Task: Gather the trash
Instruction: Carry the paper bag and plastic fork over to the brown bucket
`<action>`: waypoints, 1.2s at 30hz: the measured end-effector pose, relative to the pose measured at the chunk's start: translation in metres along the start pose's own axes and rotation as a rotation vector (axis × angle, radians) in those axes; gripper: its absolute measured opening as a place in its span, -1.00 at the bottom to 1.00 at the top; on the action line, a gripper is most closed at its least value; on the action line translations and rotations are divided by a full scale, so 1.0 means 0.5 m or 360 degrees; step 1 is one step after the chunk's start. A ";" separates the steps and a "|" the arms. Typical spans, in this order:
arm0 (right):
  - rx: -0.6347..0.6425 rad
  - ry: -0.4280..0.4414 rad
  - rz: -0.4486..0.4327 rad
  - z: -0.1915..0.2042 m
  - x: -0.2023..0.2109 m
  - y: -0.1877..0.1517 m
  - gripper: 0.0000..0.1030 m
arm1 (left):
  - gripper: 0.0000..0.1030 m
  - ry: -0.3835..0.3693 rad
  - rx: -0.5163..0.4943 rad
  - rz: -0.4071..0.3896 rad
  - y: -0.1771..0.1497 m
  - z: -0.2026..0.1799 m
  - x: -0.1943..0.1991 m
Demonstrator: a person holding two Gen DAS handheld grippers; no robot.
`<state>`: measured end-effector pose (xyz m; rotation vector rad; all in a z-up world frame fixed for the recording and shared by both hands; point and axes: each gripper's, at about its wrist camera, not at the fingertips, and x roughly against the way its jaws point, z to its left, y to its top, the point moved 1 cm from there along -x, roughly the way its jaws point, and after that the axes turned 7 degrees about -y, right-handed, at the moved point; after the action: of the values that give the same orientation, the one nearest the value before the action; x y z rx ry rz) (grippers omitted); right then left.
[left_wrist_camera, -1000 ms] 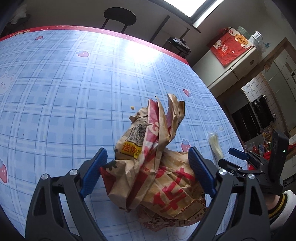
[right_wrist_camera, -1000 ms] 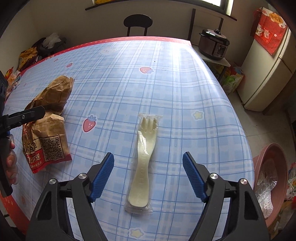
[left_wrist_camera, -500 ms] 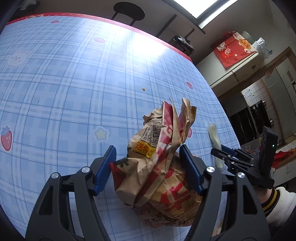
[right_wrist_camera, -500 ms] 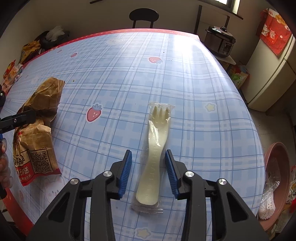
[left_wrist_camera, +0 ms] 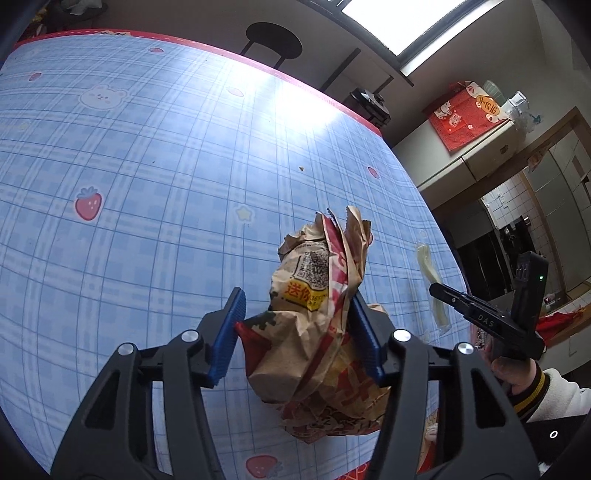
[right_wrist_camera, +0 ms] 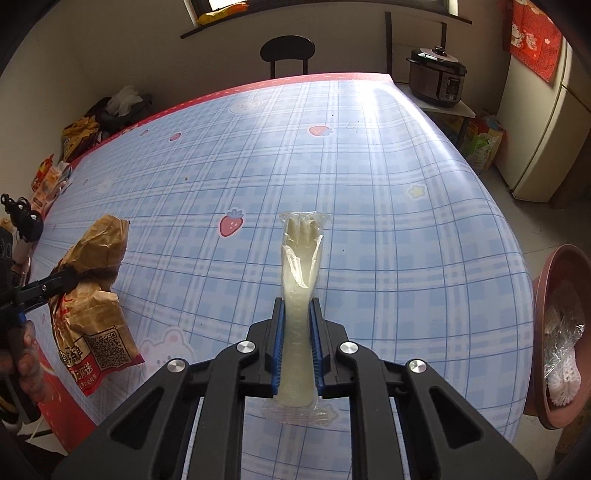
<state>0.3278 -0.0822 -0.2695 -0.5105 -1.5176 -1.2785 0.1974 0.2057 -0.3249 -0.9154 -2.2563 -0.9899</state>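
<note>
Daylight from far window (left_wrist_camera: 402, 33); strong glare on far tablecloth (left_wrist_camera: 295, 99). Soft shadows beneath bag (left_wrist_camera: 317, 332). Heavy fisheye curvature, dark vignetted corners. Focus sharp throughout.

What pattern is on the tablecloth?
Light blue plaid tablecloth with strawberries, stars and bunnies, red border; clearest in the right wrist view.

Two wrist fisheyes close above the table (left_wrist_camera: 147, 166), angled steeply down, facing roughly toward each other, sharing paper bag (right_wrist_camera: 96, 288).
</note>
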 end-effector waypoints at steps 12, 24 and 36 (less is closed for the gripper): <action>-0.0049 0.0070 -0.0294 -0.048 0.143 0.026 -0.72 | 0.10 -0.0004 -0.0111 -0.0220 0.029 -0.116 0.130; -0.0290 -0.0138 -0.0544 -0.337 0.314 -0.014 -0.72 | 0.10 -0.0161 -0.0417 -0.0314 0.084 -0.416 0.101; -0.0433 -0.0374 -0.0611 -0.604 0.377 -0.045 -0.65 | 0.11 -0.0278 -0.0588 -0.0243 0.043 -0.656 -0.043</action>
<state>0.3697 -0.4142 -0.1459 -0.5769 -1.7004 -1.7902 0.2849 -0.0457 -0.1311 -1.0251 -2.3585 -1.4832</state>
